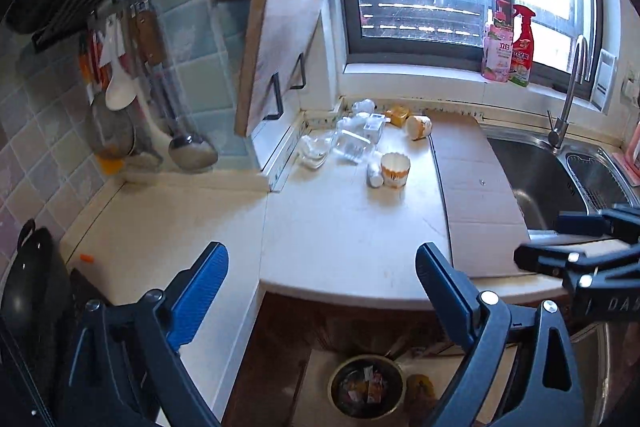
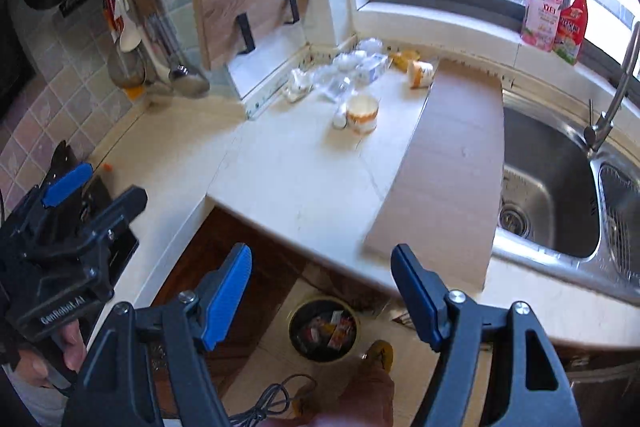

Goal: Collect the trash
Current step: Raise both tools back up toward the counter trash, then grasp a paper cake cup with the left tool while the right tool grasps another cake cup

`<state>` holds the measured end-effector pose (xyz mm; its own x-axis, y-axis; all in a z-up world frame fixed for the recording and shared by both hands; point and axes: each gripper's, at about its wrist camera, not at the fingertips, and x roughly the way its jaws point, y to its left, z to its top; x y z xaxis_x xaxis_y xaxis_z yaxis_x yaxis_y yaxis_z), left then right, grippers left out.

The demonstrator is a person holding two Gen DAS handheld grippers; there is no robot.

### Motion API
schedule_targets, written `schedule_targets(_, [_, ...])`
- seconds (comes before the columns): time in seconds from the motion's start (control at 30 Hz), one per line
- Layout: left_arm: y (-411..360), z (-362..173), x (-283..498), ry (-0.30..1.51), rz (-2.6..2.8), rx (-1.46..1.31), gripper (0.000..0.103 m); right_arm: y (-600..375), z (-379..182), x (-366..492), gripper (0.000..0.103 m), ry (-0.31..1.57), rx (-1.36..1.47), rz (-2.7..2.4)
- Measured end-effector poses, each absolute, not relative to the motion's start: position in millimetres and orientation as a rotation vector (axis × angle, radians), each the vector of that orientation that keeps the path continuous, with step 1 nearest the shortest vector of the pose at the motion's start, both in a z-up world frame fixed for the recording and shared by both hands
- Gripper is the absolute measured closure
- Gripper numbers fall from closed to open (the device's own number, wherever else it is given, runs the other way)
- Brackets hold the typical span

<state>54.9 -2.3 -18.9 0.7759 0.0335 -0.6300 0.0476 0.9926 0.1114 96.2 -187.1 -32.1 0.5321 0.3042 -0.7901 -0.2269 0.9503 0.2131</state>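
Holding both grippers up over the front edge of the pale stone bench (image 1: 344, 227), we have nothing between either pair of fingers. The left gripper (image 1: 320, 291) has its blue-padded fingers spread wide, and the right gripper (image 2: 320, 291) stands open as well, its pads well apart with only floor showing between them. That fits, we think, a pause between one drop and the next pick, since both sit roughly above the round yellow-rimmed waste bin (image 2: 324, 329) on the floor below the bench edge, which already holds wrappers.

What is left to collect lies at the back corner of the bench, near the window sill: an upright white-and-orange paper cup (image 1: 395, 169) with a small white bottle (image 1: 375, 175) lying just beside it, a second paper cup tipped on its side (image 1: 419, 127) next to a crumpled yellow wrapper (image 1: 398, 115), and a heap of clear crumpled plastic packaging (image 1: 352, 143) with white tissue scraps (image 1: 312, 151) to its left. The upright cup is nearest and stands clear of the heap, so we judge it the easiest next target.

Around this, a flat brown cardboard sheet (image 2: 448, 163) lies over the bench beside the steel sink (image 2: 552, 179) and partly over its rim. A wooden cutting board (image 1: 276, 47) leans in its black rack just left of the trash, and hanging ladles (image 1: 188, 143) crowd the tiled wall. A black cable (image 2: 276, 399) trails on the floor near the bin.
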Motion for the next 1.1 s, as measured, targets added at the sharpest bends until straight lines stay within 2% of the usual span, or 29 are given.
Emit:
schedule_targets(0.27, [-48.9,-21.5,151.9,0.726,-0.007,0.160,0.006,-239.6,-14.8,206.2,0.030,0.932,0.107,0.337])
schedule_targets(0.57, [-104.6,-62.6,270.5,0.879,-0.034,0.171,0.006,-302.2,-21.2,328.0,0.030,0.929,0.208,0.349])
schedule_targets(0.9, [-126.5,-134.4,367.2,1.065,-0.039,0.102,0.006,-324.3,-104.6,457.5,0.030,1.021,0.329,0.324])
schedule_targets(1.1, [-122.3,-162.2,395.0,1.114,-0.022,0.062,0.006,-301.9,-164.6,497.6,0.030,1.089,0.239,0.304])
